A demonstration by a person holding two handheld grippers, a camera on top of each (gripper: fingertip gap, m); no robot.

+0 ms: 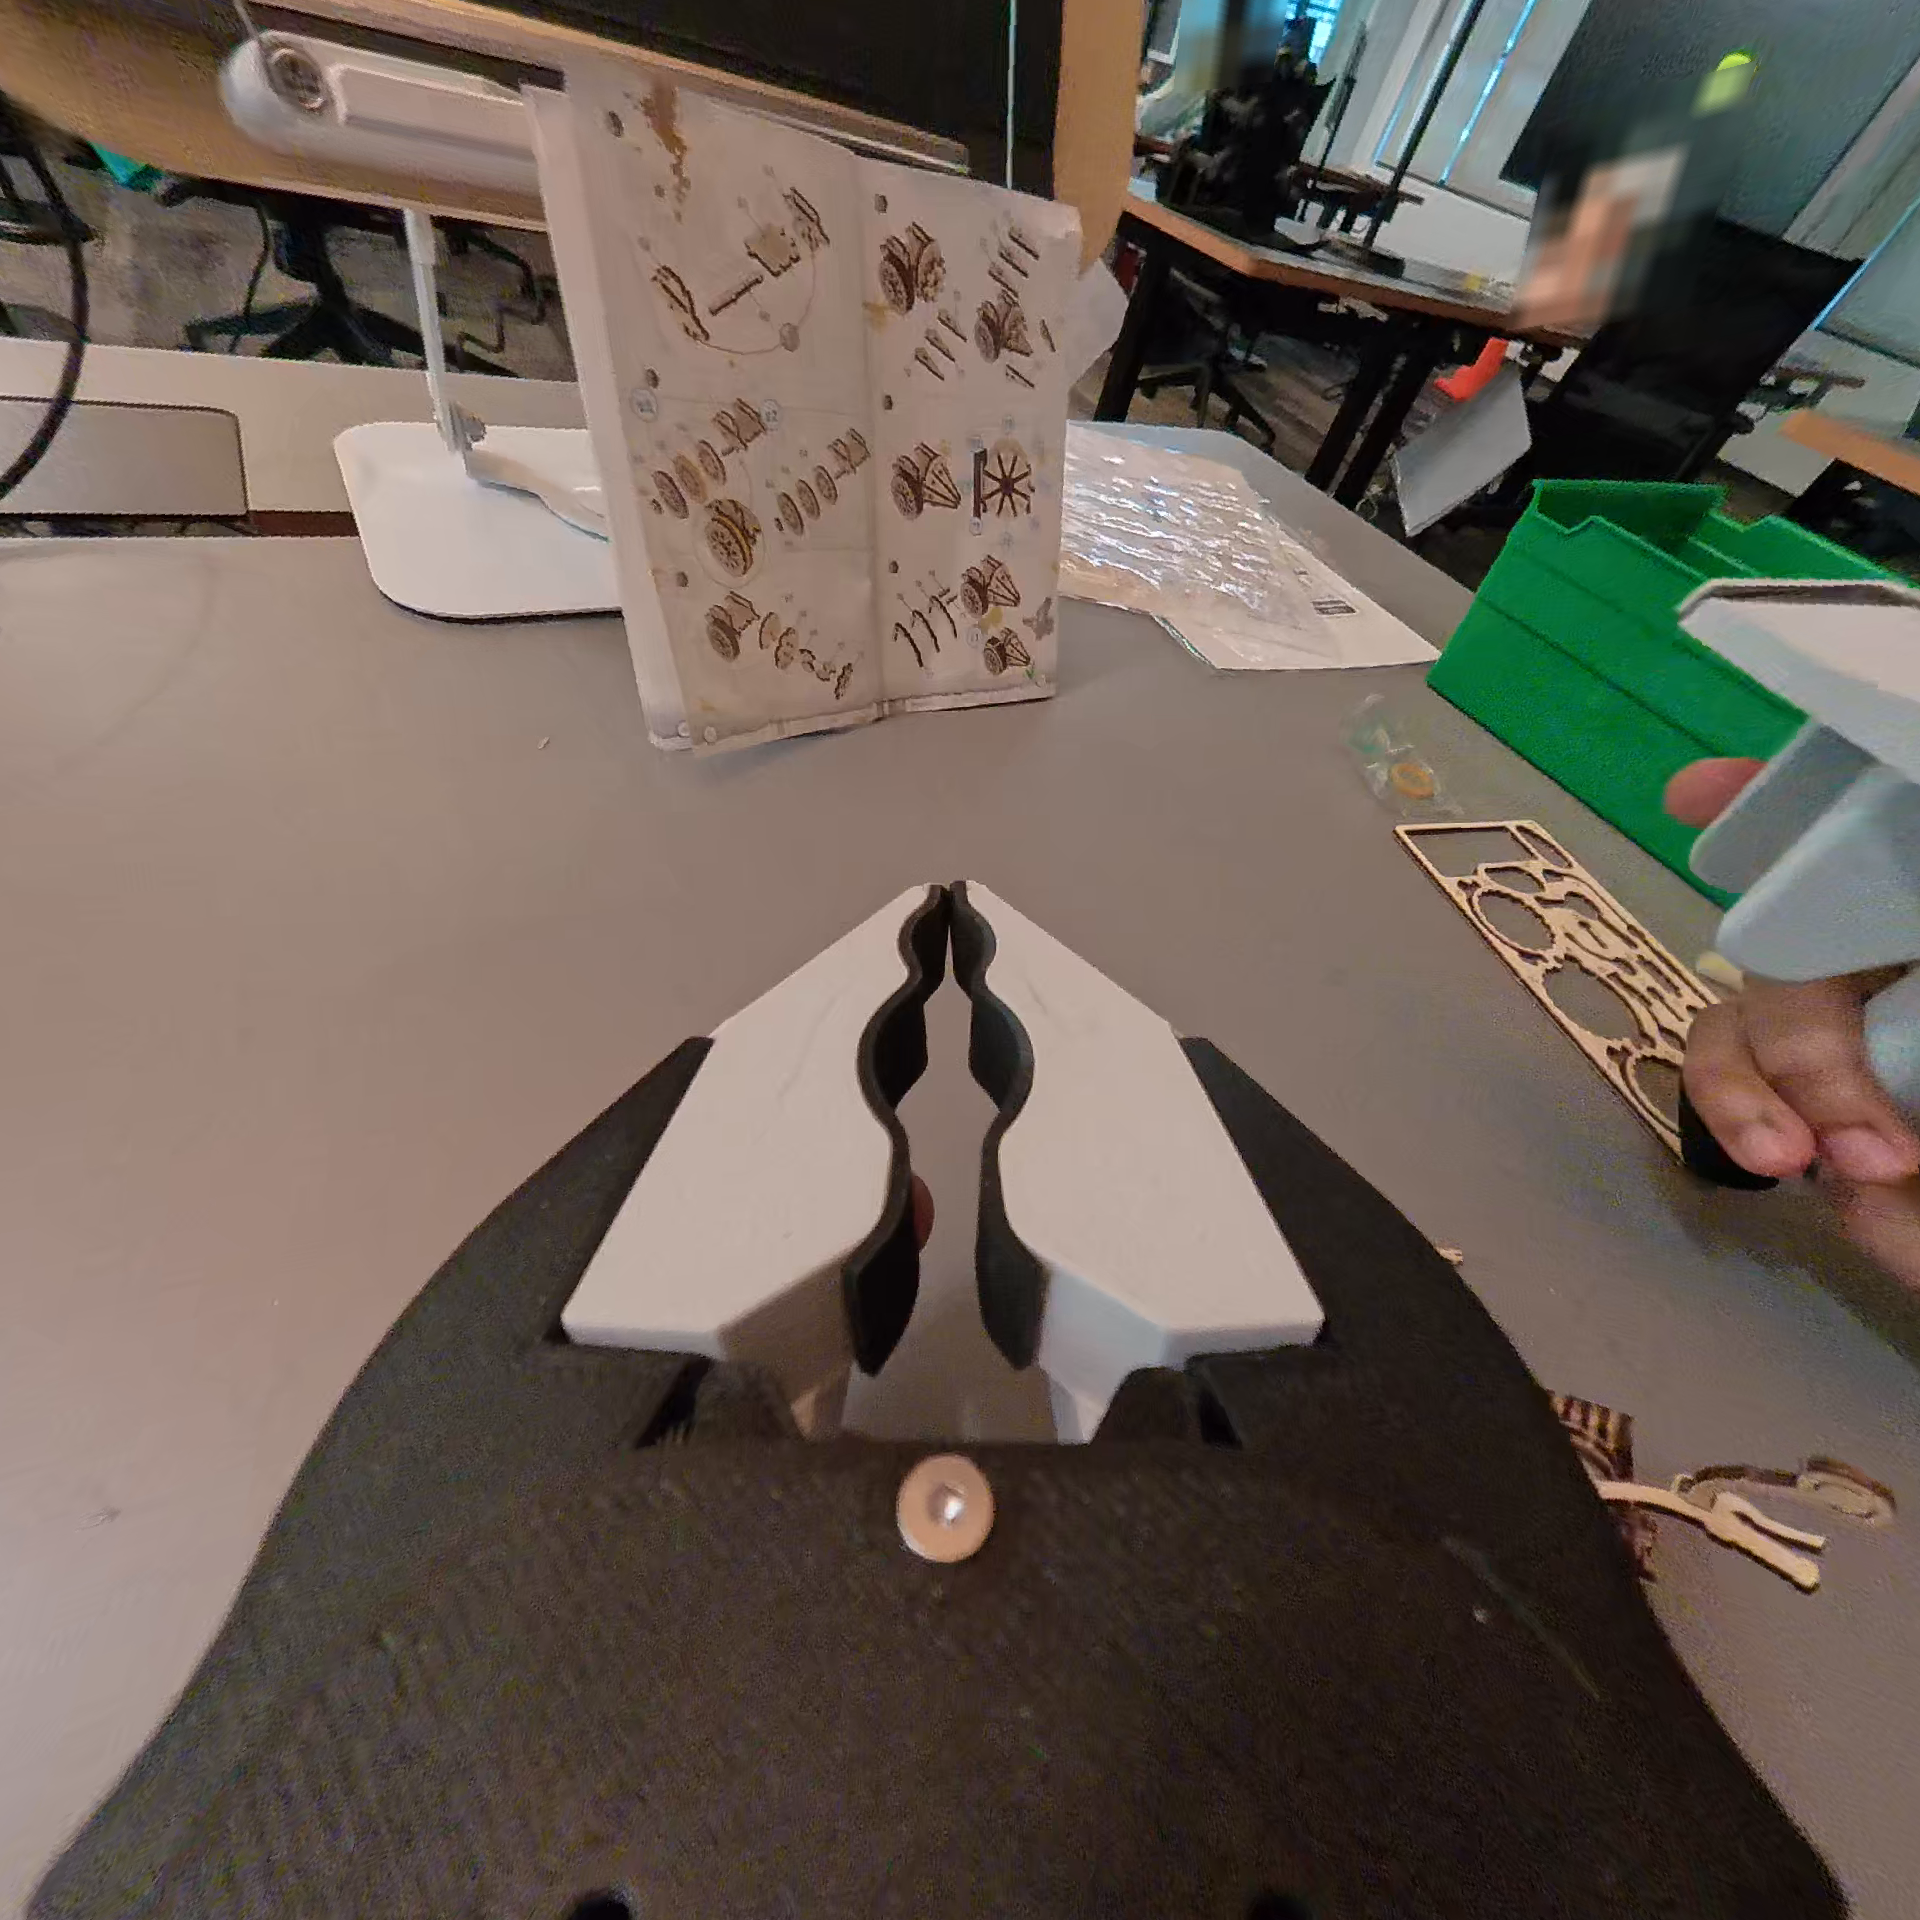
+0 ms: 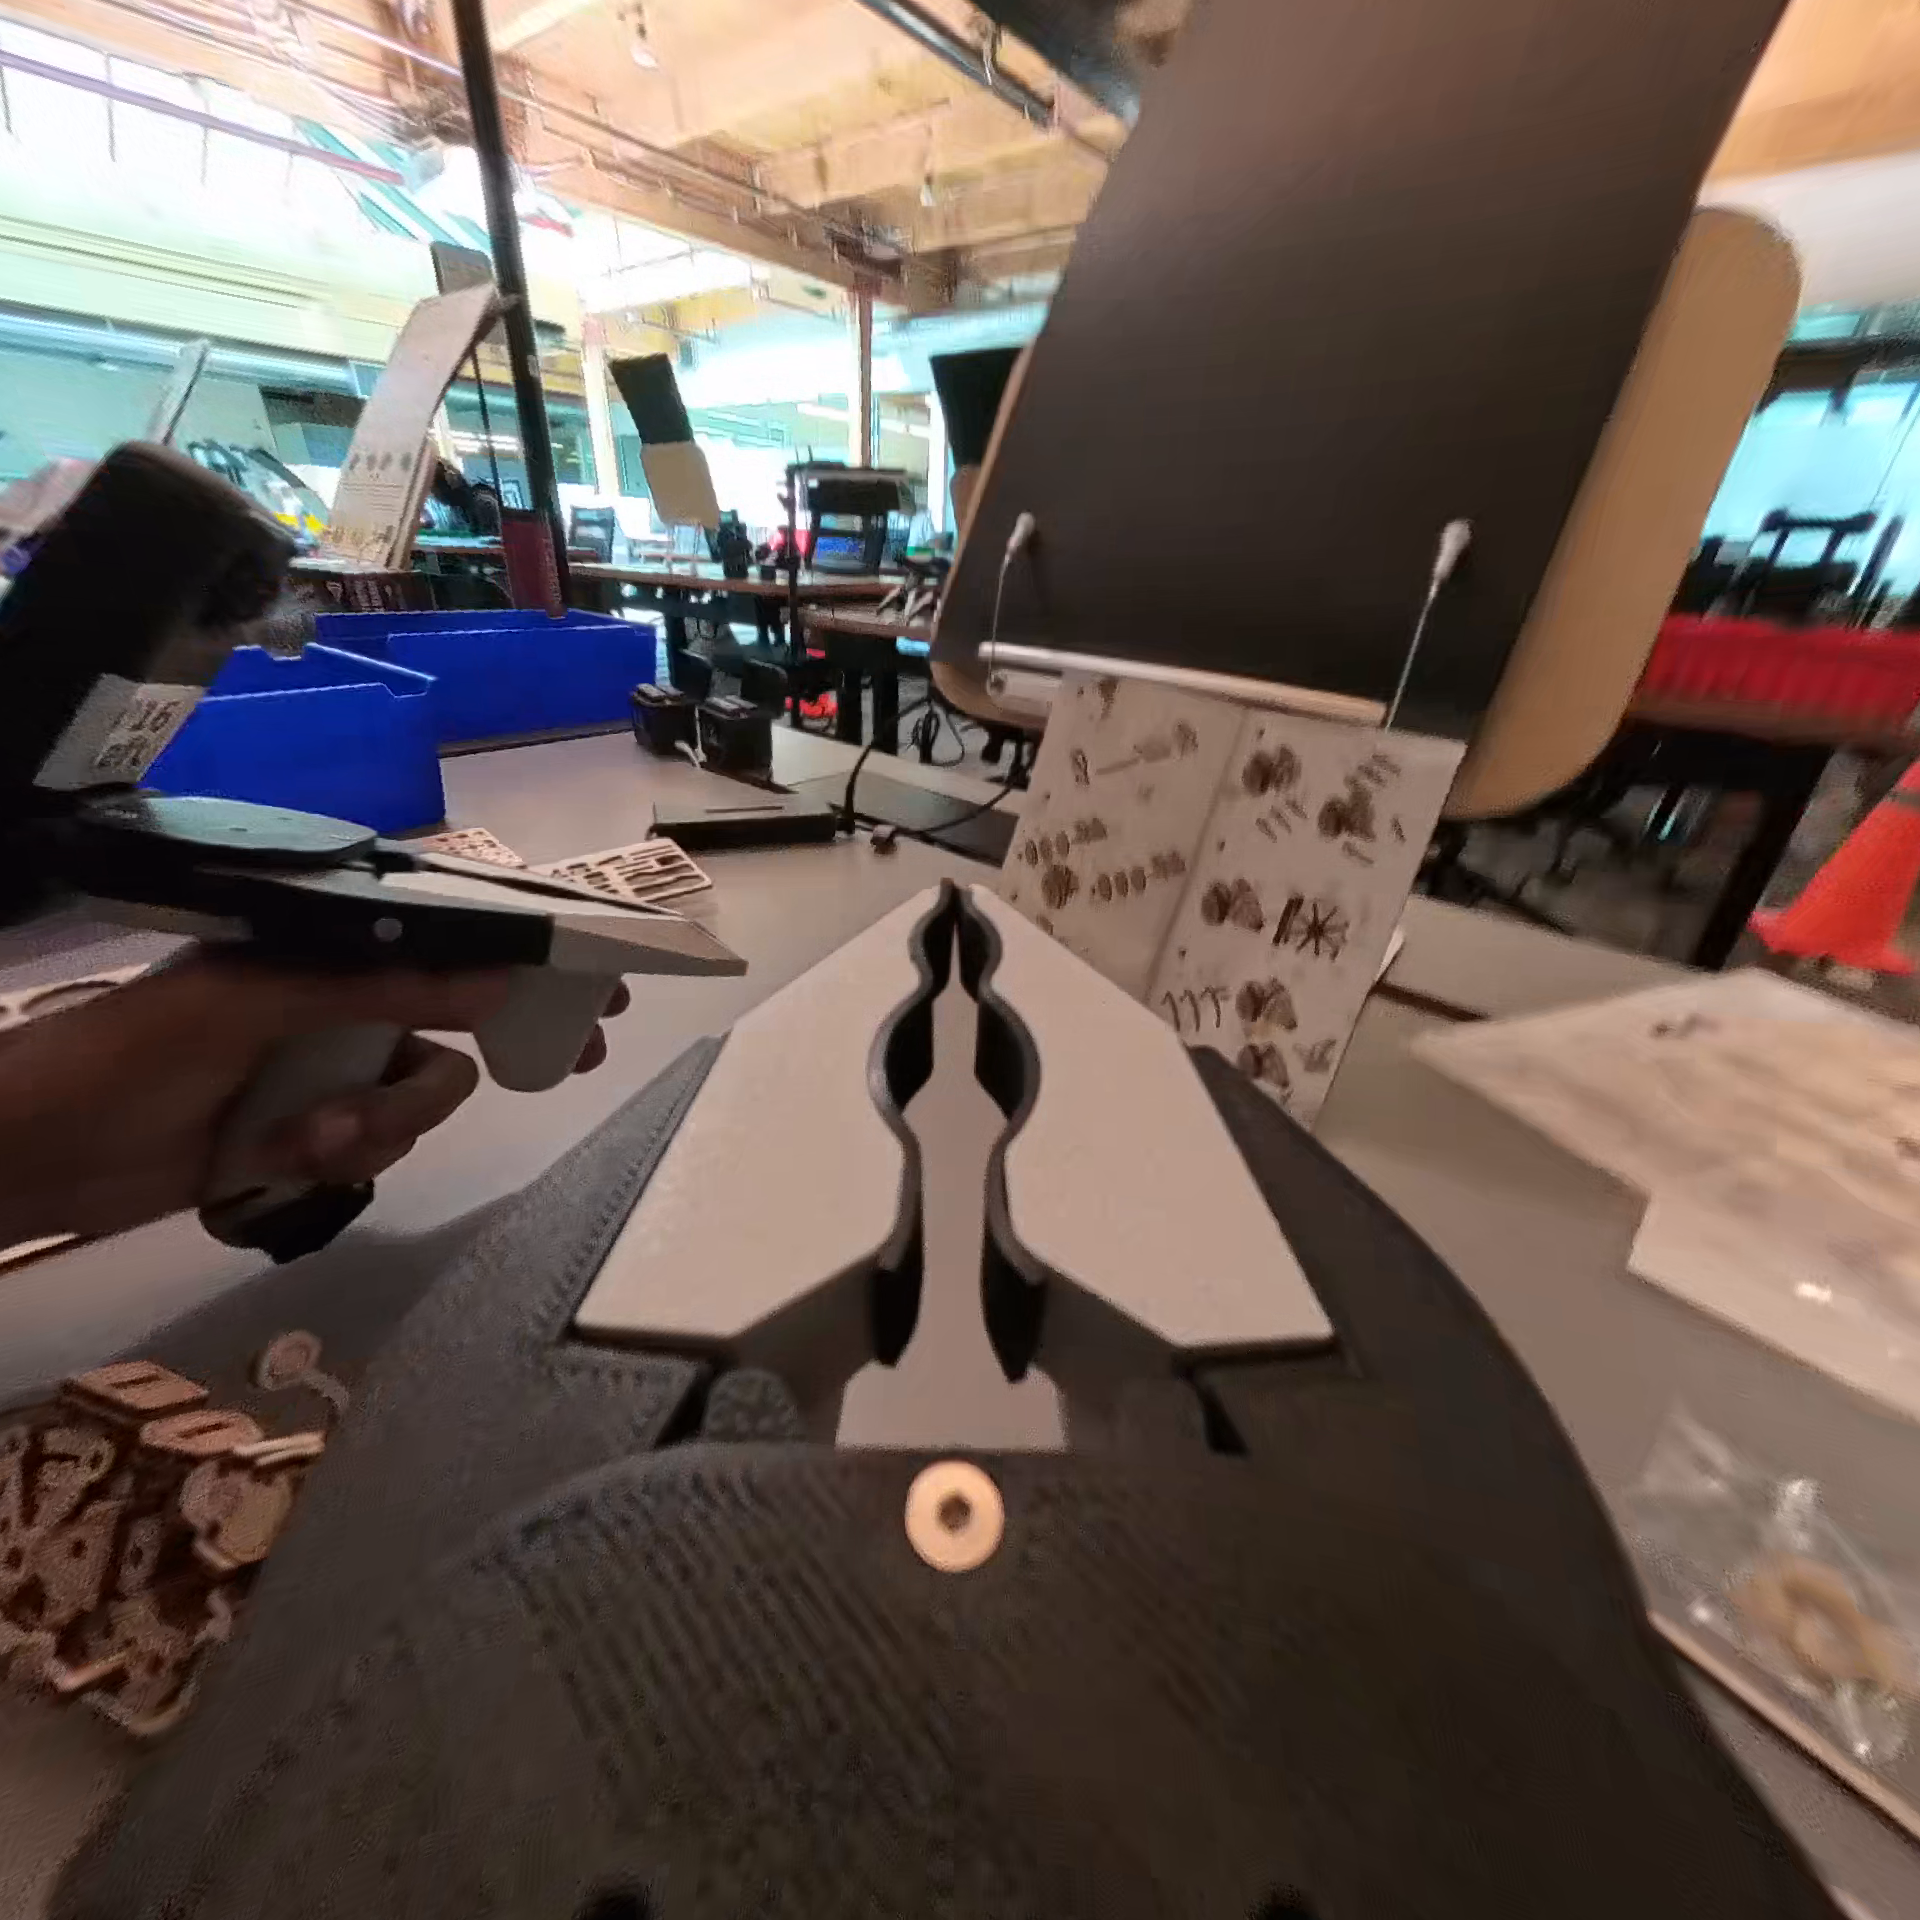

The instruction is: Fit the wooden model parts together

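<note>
My left gripper [image 1: 951, 896] is shut, its black pads meeting at the tips with nothing between them, held over the grey table [image 1: 416, 935]. My right gripper [image 2: 954, 902] is also shut with nothing between its pads. The left gripper also shows side-on in the right wrist view [image 2: 717, 961], shut, held by a hand. A partly built wooden model [image 2: 125, 1507] lies at the lower left of the right wrist view. Loose wooden pieces [image 1: 1745, 1517] lie at the lower right of the left wrist view. A punched-out wooden sheet [image 1: 1558, 956] lies to the right.
An instruction sheet [image 1: 852, 447] stands propped on a stand ahead, also in the right wrist view [image 2: 1236, 883]. A green bin [image 1: 1621, 644] is at the right, blue bins [image 2: 416, 707] at the left. More wooden sheets [image 2: 623, 873], small plastic bags [image 1: 1397, 764] and papers [image 2: 1714, 1143] lie about. There is about 12 centimeters between the tips of the two grippers. Left tips and right tips are each some 20 centimeters from the partly built wooden model [image 2: 125, 1507].
</note>
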